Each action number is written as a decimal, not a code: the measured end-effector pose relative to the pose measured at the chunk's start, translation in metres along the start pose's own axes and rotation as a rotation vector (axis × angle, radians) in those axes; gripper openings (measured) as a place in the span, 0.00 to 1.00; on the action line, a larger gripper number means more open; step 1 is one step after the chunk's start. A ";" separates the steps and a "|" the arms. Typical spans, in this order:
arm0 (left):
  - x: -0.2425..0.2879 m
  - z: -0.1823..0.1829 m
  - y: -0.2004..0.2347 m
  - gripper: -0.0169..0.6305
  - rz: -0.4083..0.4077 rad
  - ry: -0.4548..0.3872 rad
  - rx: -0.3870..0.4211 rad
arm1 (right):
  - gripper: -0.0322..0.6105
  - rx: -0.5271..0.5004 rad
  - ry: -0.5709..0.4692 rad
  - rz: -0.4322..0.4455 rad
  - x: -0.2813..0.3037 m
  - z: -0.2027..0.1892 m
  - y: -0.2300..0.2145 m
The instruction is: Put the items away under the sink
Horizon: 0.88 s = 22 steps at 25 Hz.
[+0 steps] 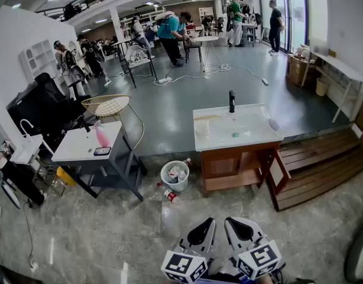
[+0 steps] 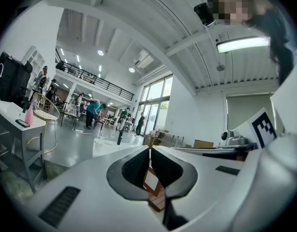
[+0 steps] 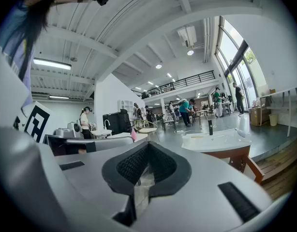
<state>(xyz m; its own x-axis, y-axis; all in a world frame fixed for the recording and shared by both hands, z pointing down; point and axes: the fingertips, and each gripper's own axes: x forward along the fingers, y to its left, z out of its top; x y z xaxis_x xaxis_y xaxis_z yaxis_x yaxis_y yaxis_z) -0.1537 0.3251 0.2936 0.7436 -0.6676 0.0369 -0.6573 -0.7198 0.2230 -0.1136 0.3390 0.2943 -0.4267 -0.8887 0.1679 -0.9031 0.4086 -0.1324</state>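
Note:
The white sink (image 1: 252, 136) with a black faucet (image 1: 232, 101) sits on a wooden cabinet (image 1: 232, 169) whose door (image 1: 278, 171) stands open. On the floor to its left stands a white basket (image 1: 174, 175) holding several bottles, with a red-capped bottle (image 1: 168, 194) lying in front of it. A pink spray bottle (image 1: 101, 136) stands on the grey table (image 1: 81, 149). My left gripper (image 1: 208, 223) and right gripper (image 1: 232, 222) are held side by side at the bottom of the head view, well short of the basket. Both are shut with nothing between the jaws, as the left gripper (image 2: 149, 150) and right gripper (image 3: 147, 146) show in their own views.
A dark phone-like item (image 1: 102, 151) lies on the grey table. A wire chair (image 1: 106, 105) stands behind it. A wooden step platform (image 1: 317, 164) runs right of the cabinet. Cables and a power strip (image 1: 164, 80) lie on the far floor, where several people work at tables.

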 end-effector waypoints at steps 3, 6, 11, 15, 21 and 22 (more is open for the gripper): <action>-0.001 0.001 0.001 0.05 0.001 0.009 -0.003 | 0.07 0.000 0.005 -0.002 0.001 -0.001 0.000; 0.000 0.000 0.004 0.05 0.006 0.013 -0.005 | 0.07 -0.013 0.001 -0.006 0.004 -0.002 -0.004; 0.007 -0.002 0.022 0.05 0.035 0.018 -0.013 | 0.07 0.000 0.010 0.006 0.017 -0.004 -0.009; 0.015 0.000 0.039 0.05 0.045 0.026 -0.010 | 0.07 0.001 0.023 0.024 0.034 -0.002 -0.012; 0.034 0.006 0.072 0.05 0.058 0.033 -0.037 | 0.07 0.007 0.027 0.054 0.072 0.002 -0.023; 0.038 0.009 0.078 0.05 0.055 0.027 -0.048 | 0.07 0.009 0.028 0.055 0.079 0.003 -0.025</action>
<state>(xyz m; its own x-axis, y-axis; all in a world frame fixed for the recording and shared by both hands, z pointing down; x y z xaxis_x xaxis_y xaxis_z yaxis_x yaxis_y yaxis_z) -0.1774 0.2422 0.3039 0.7102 -0.6999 0.0763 -0.6909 -0.6720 0.2667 -0.1240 0.2580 0.3079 -0.4774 -0.8585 0.1874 -0.8776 0.4550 -0.1513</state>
